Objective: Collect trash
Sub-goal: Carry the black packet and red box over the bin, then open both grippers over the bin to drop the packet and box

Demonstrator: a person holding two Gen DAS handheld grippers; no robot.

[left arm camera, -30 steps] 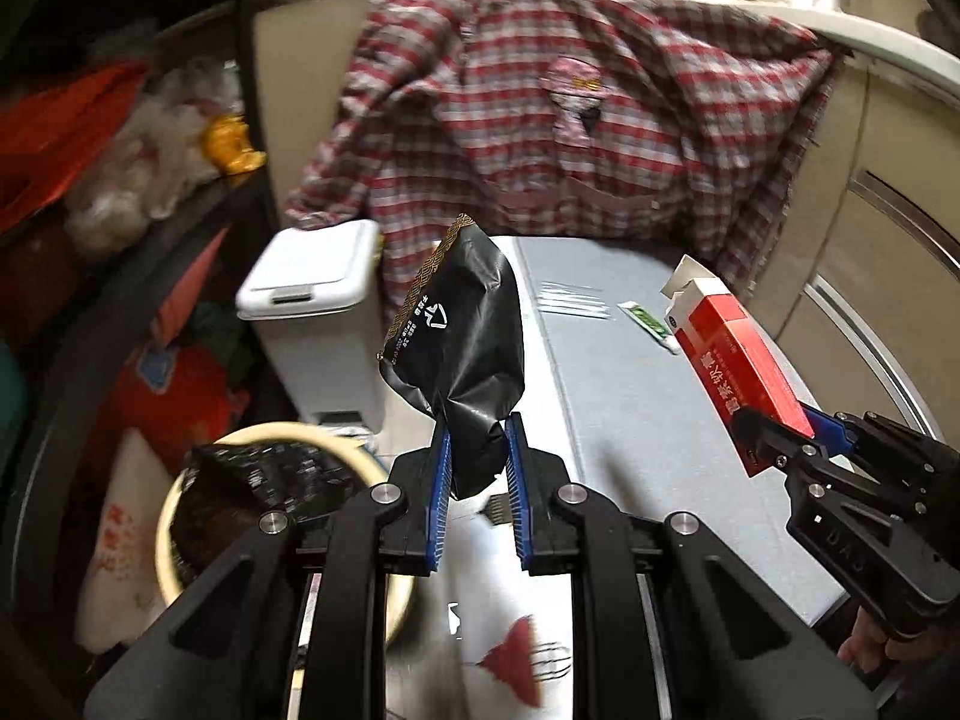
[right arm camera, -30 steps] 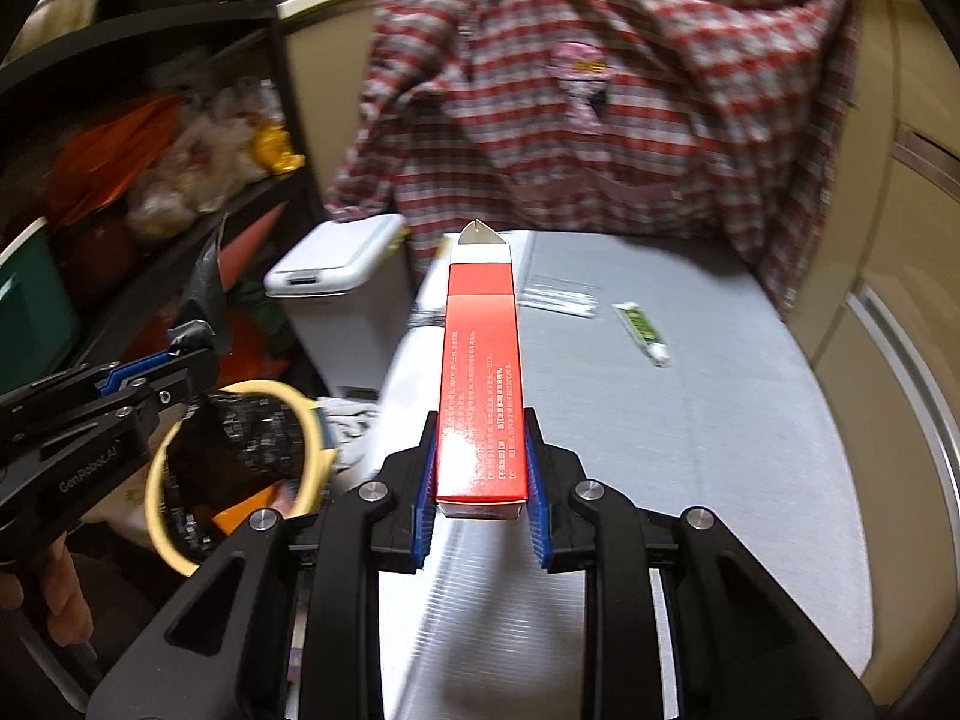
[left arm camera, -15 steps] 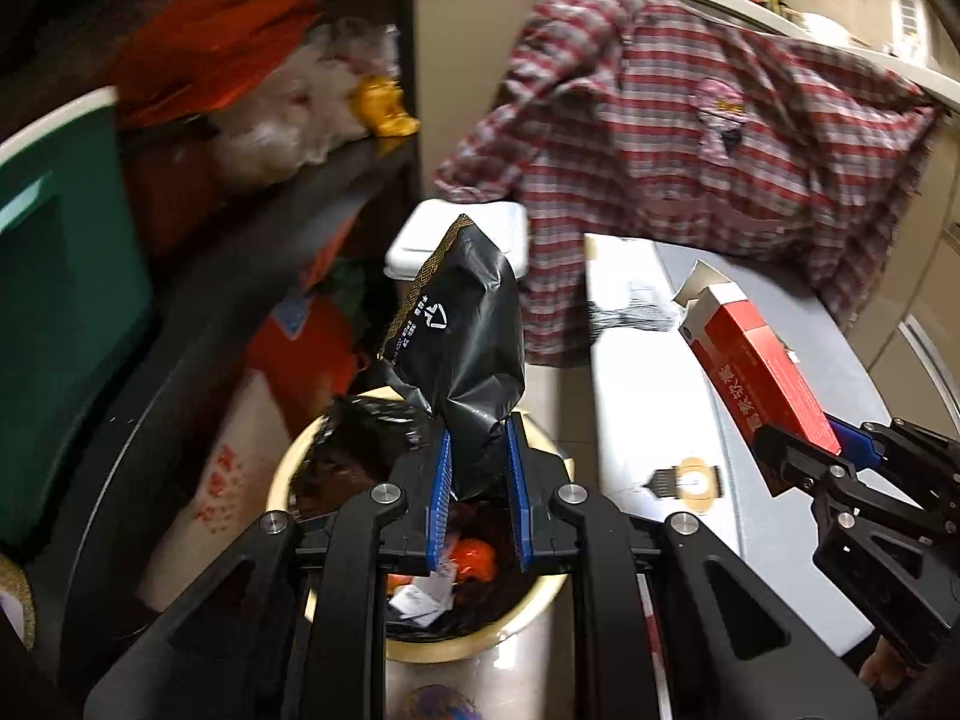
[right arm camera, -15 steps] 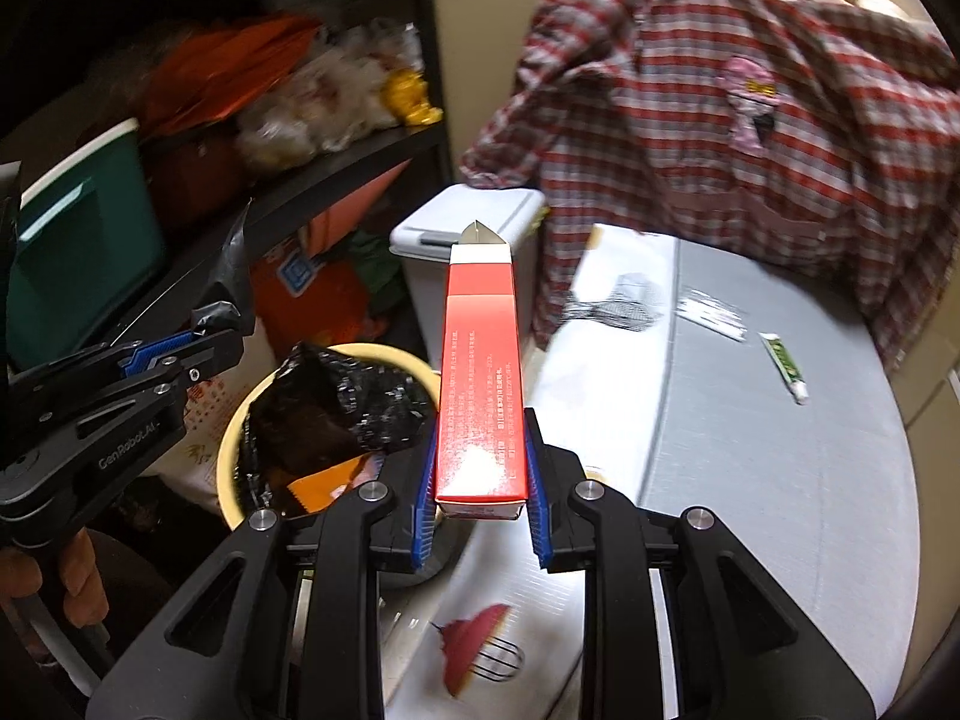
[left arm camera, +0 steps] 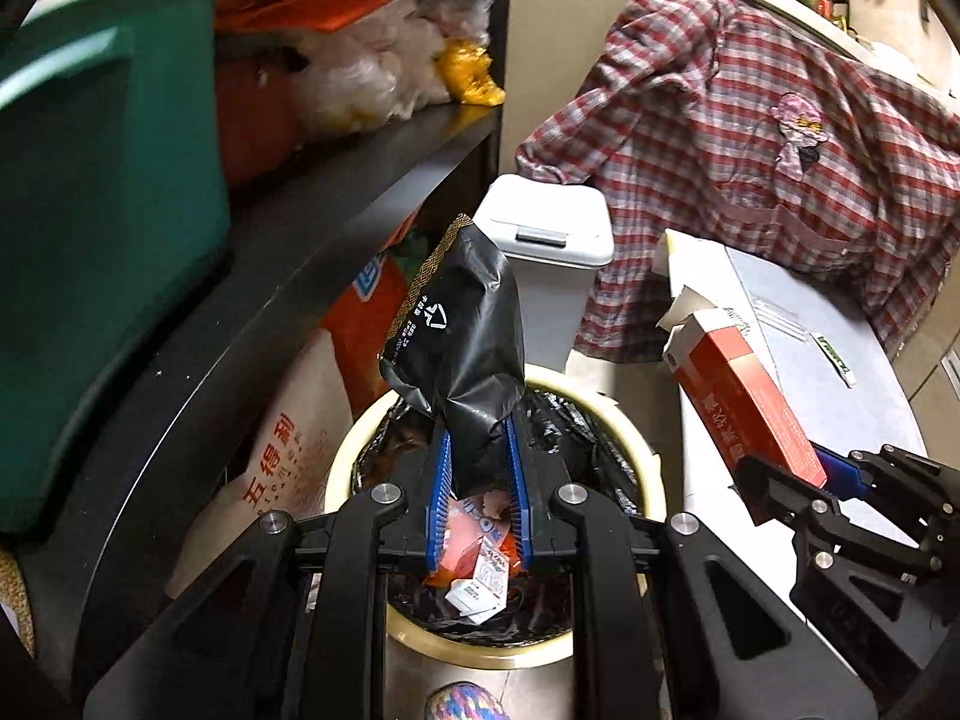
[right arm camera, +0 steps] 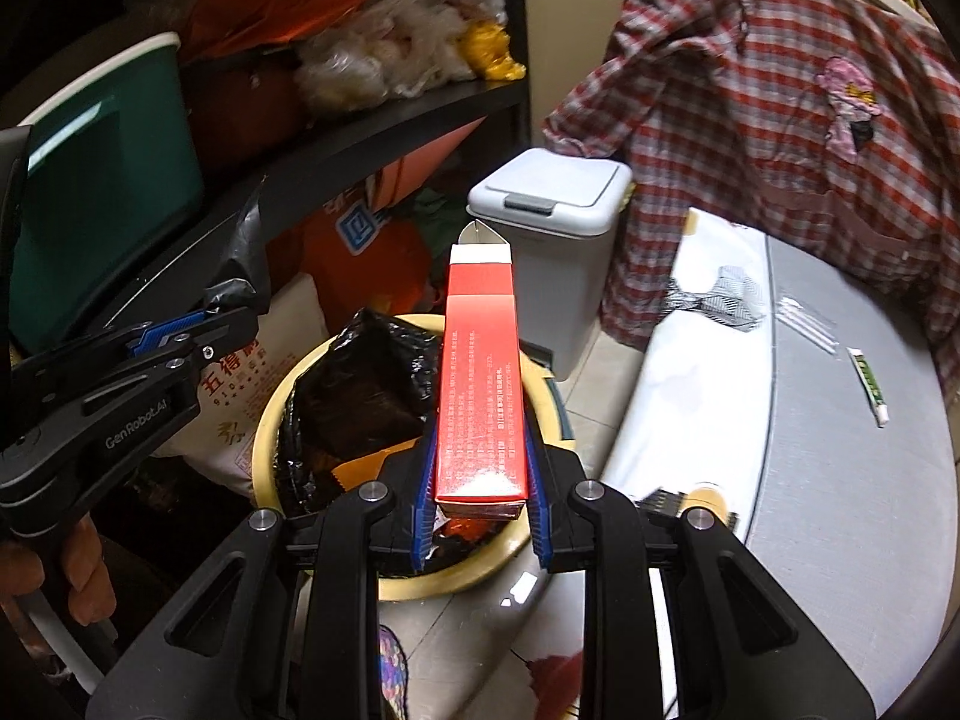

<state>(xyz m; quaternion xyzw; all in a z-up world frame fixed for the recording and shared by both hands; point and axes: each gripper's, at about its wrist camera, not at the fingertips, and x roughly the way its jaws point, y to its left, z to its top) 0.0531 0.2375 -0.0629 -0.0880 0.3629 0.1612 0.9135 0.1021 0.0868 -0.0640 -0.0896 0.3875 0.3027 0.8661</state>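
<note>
Two grippers, one item each. Left gripper (left arm camera: 477,498) is clamped on one crumpled black foil snack bag (left arm camera: 459,348), held upright right over the round cream-rimmed bin with black liner (left arm camera: 651,468). Right gripper (right arm camera: 480,495) pinches one long red cardboard carton (right arm camera: 483,384), also above that bin's rim (right arm camera: 264,426). Bin holds loose paper and wrapper scraps. One white lidded plastic bin (right arm camera: 552,240) stands behind it on the tiled floor. One small green-white sachet (right arm camera: 870,384) lies on the grey tabletop (right arm camera: 840,480). One red plaid shirt (left arm camera: 750,138) hangs over the counter edge. Dark shelf (left arm camera: 288,240) left carries one green tub (left arm camera: 102,228) and plastic bags.
</note>
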